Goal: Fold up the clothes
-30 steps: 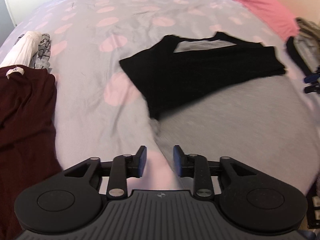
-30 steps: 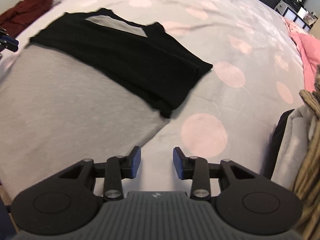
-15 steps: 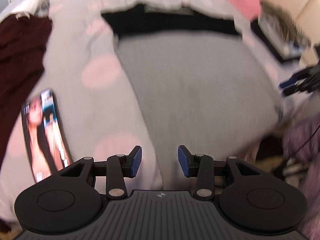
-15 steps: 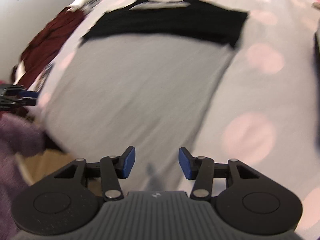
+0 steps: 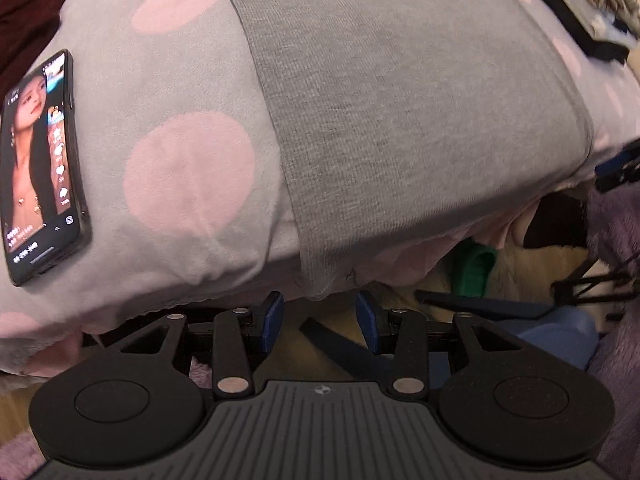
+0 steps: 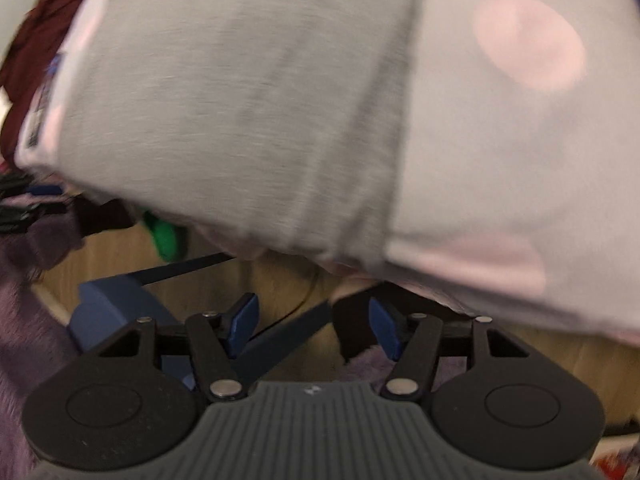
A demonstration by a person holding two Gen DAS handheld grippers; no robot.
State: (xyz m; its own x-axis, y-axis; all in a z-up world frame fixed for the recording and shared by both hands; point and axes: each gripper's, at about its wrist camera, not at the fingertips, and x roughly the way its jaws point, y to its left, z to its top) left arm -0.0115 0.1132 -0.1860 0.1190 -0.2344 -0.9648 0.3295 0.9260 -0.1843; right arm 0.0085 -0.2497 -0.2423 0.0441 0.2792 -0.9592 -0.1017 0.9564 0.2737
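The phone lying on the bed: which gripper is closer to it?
Left. The left gripper sits at the bed edge with the phone just up to its left. The right gripper is further along the grey garment's hem.

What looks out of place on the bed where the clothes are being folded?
A black smartphone with its screen lit lies on the grey bedcover with pink dots, beside the grey knit garment. It is not clothing and sits near the bed's edge. The garment's lower hem hangs over that edge.
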